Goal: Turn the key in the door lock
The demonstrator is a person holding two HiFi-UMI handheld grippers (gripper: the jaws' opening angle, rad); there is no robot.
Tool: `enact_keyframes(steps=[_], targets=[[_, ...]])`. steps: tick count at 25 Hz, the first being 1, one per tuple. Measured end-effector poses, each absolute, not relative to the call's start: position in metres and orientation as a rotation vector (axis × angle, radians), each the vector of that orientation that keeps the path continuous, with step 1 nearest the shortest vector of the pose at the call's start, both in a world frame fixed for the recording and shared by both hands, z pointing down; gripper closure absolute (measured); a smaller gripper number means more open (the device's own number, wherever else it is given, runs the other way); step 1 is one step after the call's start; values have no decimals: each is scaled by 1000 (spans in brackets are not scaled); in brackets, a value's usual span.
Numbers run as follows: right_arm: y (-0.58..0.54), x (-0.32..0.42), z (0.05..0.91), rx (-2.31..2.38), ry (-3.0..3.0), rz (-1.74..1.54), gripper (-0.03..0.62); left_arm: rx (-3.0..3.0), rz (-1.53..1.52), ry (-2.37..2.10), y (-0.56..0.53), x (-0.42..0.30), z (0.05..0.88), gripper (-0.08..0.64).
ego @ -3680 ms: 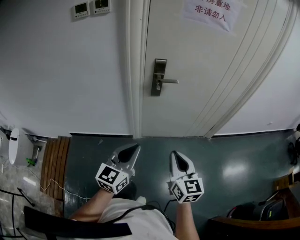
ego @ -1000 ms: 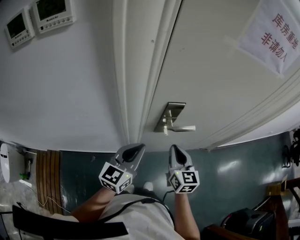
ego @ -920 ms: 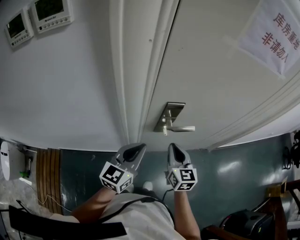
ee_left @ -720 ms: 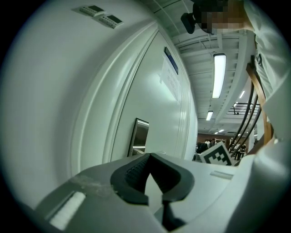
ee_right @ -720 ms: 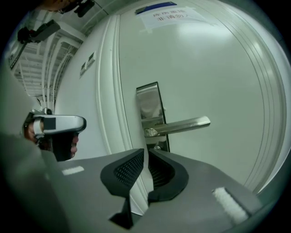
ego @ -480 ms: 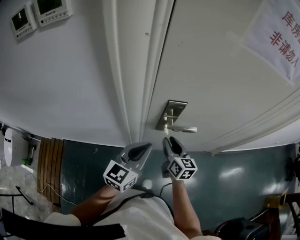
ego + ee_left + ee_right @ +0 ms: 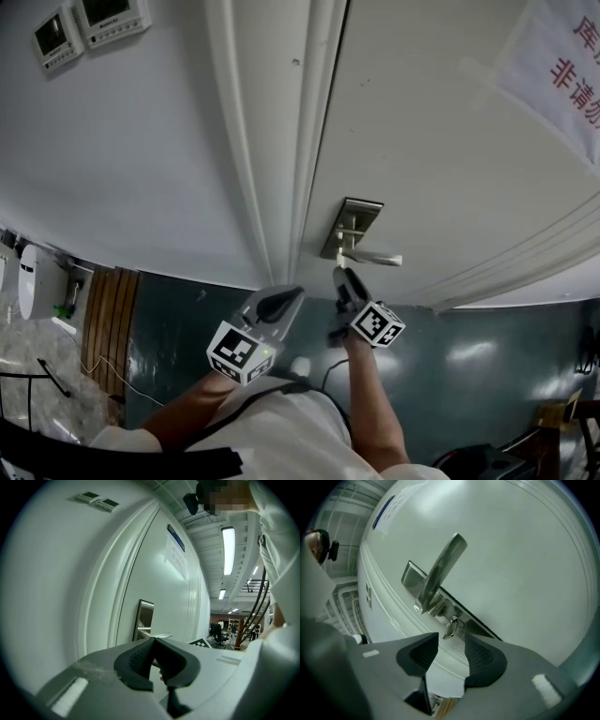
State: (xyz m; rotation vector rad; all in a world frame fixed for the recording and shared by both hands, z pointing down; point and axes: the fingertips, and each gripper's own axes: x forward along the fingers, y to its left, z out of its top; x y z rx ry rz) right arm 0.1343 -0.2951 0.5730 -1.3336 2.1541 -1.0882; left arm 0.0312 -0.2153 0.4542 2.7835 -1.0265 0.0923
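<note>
At the foot of the door (image 7: 441,159), the person's right forearm (image 7: 375,394) reaches straight forward from the body. It carries the right gripper (image 7: 344,278) up to the lock plate (image 7: 354,220). This gripper points about level at the door. It is rolled to one side, so its marker cube (image 7: 380,323) sits tilted. Its tips are just under the lever handle (image 7: 373,258).

Seen in the right gripper view, the jaws of the right gripper (image 7: 451,640) stand wide apart, and they have just been opening. The key (image 7: 451,627) sits in the lock plate (image 7: 440,599) below the lever handle (image 7: 440,569), with a small ring on it. It lies just beyond the tips, in line with the gap between them. Neither pad touches it, so this gripper is released and grasps nothing.

The left forearm (image 7: 187,408) comes up from the lower left of the head view. It keeps the left gripper (image 7: 281,300) lower than the right one and to its left, near it but apart. This gripper points toward the bottom of the door frame (image 7: 281,187).

Its own view shows the jaws of the left gripper (image 7: 153,641) clenched, the tips meeting, and I can see no object between them. Beyond them, the lock plate (image 7: 144,618) appears edge-on against the door (image 7: 164,592).
</note>
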Motion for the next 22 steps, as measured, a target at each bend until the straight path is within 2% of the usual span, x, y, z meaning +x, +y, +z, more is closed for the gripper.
enact_keyframes(steps=[4,9,14,18,22], targets=[[-300,132,571,-1181,2004,-1198,420,2782,106,-1034,-213,31,455,555],[-311,125,556,-996,1967,-1184,420,2780,114,-1037,-210,32,457,554],[-316,127,556,-972,1932,-1200,463,2784,113,-1031,-208,33,457,554],[-317,132,567,-1009,1884,-1242,541,2791,111,-1024,-207,34,455,554],[-318,133,569,-998,1861,-1262,548,2790,115,-1025,-206,33,456,555]])
